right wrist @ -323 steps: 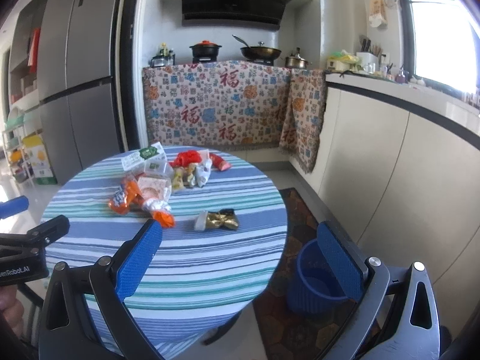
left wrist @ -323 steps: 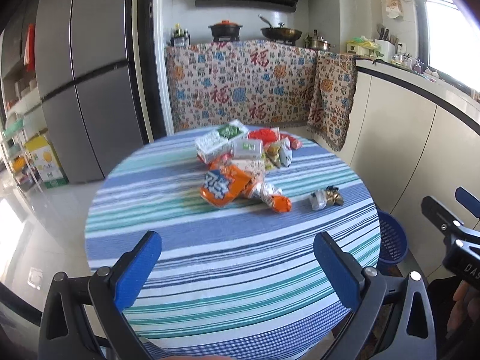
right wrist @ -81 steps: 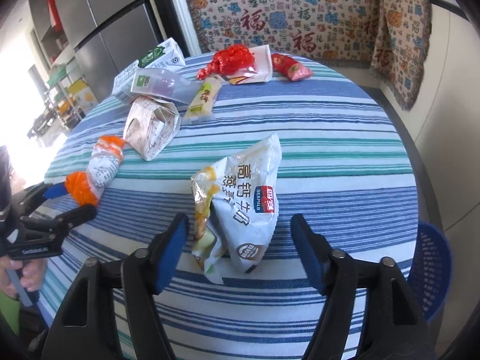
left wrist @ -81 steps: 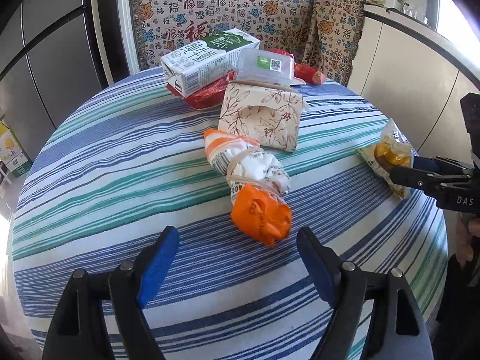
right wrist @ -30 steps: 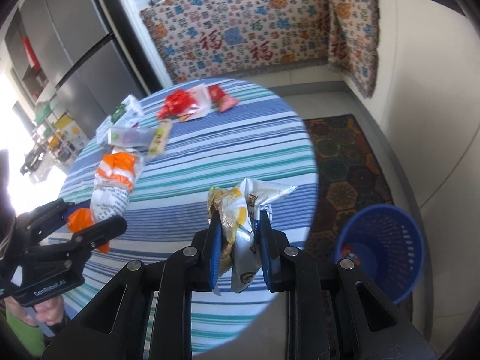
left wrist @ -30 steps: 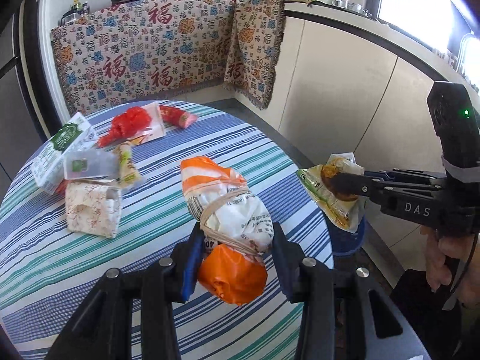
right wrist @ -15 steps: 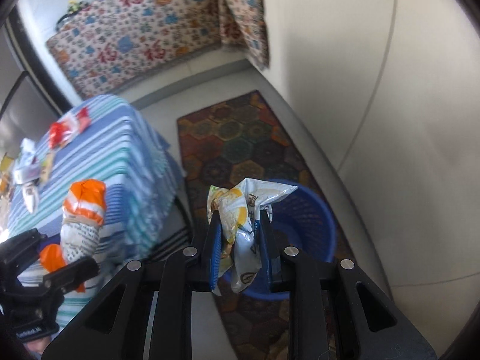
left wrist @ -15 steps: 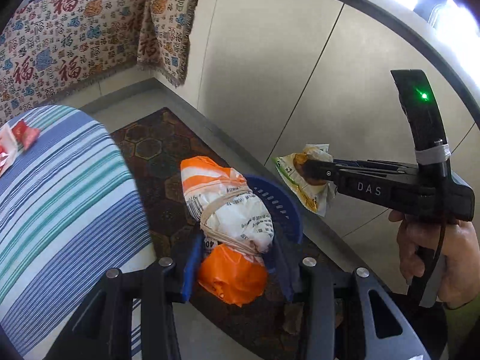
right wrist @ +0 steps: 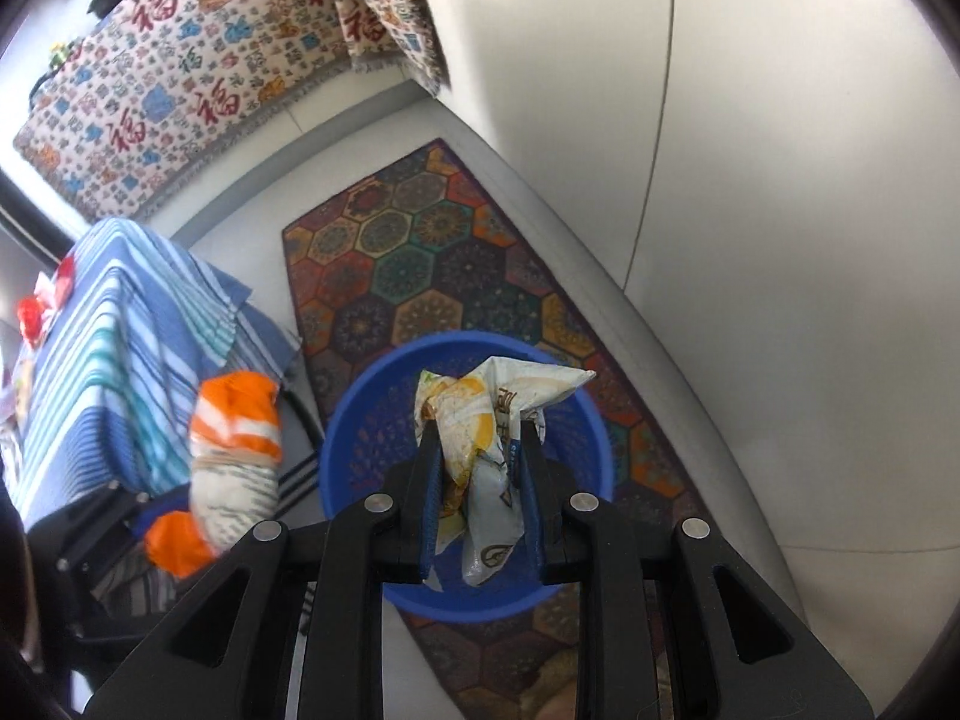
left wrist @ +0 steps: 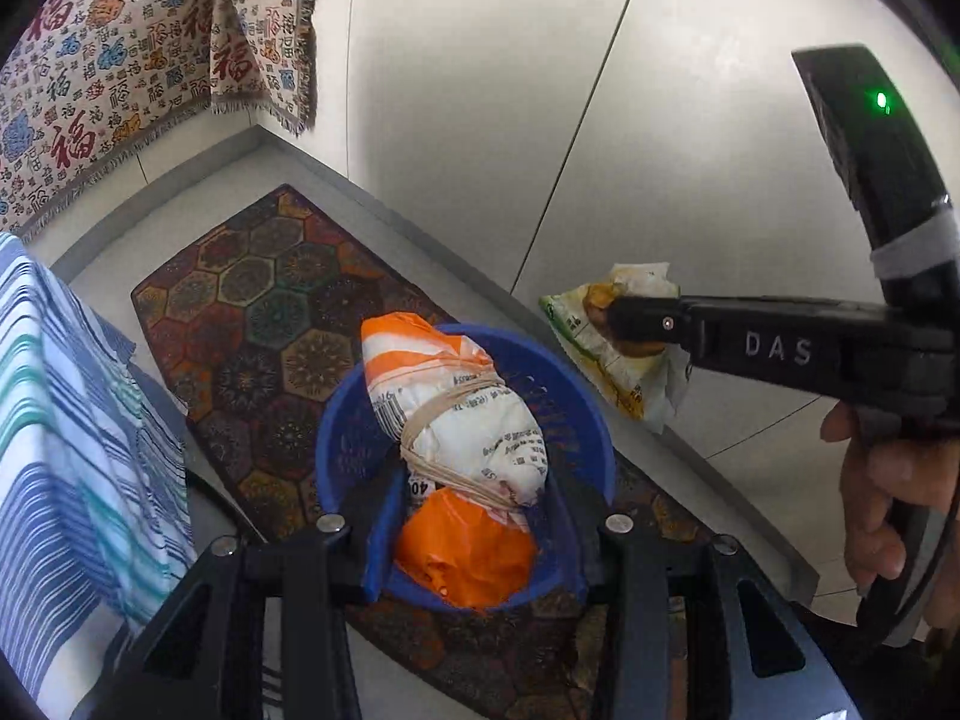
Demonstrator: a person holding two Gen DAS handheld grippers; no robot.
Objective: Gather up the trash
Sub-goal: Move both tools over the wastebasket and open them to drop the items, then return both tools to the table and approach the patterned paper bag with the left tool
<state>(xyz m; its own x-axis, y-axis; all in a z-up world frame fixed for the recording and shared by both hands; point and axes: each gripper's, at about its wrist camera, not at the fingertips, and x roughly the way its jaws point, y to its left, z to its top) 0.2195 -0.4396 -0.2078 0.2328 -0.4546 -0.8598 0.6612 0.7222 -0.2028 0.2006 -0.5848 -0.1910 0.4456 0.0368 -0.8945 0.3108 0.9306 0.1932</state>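
My left gripper is shut on an orange and white snack bag bound with rubber bands and holds it right above the blue mesh bin on the floor. The bag also shows in the right wrist view. My right gripper is shut on a crumpled white and yellow chip bag and holds it over the blue bin. In the left wrist view the right gripper holds the chip bag to the right of the bin.
The bin stands on a hexagon-patterned rug beside white cabinets. The round table with its striped cloth is to the left, with red wrappers on it. A patterned cloth hangs at the back.
Both grippers have swung from the table down and right to the blue bin, each carrying its bag. In the last half second both moved closer over the bin.
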